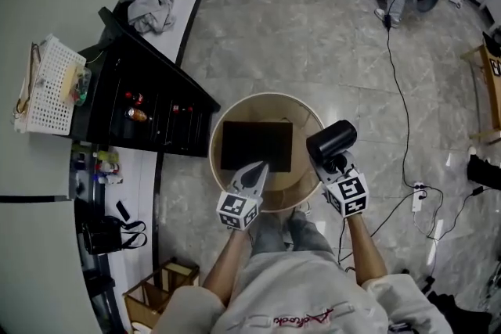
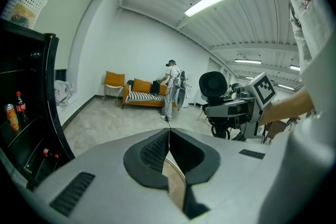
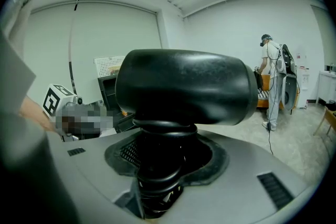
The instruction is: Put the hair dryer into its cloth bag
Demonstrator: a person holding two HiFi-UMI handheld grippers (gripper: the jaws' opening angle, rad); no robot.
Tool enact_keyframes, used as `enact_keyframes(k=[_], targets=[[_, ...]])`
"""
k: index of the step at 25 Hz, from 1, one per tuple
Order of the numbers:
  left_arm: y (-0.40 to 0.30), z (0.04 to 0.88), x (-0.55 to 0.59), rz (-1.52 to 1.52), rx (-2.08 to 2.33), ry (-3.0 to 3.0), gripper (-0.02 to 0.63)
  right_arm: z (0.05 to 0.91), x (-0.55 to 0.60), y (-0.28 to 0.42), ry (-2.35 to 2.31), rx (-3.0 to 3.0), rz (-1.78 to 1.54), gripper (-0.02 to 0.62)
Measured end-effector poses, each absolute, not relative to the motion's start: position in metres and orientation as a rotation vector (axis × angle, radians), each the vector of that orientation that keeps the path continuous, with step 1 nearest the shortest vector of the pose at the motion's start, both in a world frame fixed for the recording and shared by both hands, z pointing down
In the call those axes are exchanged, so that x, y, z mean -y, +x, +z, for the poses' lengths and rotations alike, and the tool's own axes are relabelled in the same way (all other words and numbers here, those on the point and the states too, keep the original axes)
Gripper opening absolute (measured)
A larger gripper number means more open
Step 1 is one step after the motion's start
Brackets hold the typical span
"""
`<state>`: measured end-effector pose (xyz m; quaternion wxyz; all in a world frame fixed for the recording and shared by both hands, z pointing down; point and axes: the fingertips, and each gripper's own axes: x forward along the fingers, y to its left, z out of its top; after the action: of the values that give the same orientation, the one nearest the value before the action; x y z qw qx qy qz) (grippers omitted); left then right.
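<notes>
A black hair dryer (image 1: 332, 141) stands upright in my right gripper (image 1: 334, 165), which is shut on its handle, the cord wound round that handle. In the right gripper view the dryer's body (image 3: 186, 86) fills the middle above the jaws of the right gripper (image 3: 160, 165). The dark cloth bag (image 1: 257, 143) lies flat on the round wooden table (image 1: 301, 115). My left gripper (image 1: 261, 169) is shut over the bag's near edge. In the left gripper view the left gripper (image 2: 169, 131) shows its jaws pressed together with no cloth seen between them; the dryer (image 2: 213, 84) is at its right.
A black shelf unit (image 1: 149, 102) with bottles stands left of the table, a white basket (image 1: 51, 86) beyond it. A cable (image 1: 399, 90) runs across the floor to a power strip (image 1: 419, 195). A wooden crate (image 1: 160, 285) sits near left. A person (image 2: 170, 89) stands by the far sofa (image 2: 142, 94).
</notes>
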<state>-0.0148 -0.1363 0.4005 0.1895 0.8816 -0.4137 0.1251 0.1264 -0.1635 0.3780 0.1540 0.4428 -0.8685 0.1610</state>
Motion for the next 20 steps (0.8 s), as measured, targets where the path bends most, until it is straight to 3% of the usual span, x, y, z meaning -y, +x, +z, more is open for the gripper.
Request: enact_keyframes(k=[20], targets=[[-0.034,0.464,0.14,0.367,1.123,2.417,0.031,0.45,0.156,0.115,1.246,2.386,0.574,0.198]])
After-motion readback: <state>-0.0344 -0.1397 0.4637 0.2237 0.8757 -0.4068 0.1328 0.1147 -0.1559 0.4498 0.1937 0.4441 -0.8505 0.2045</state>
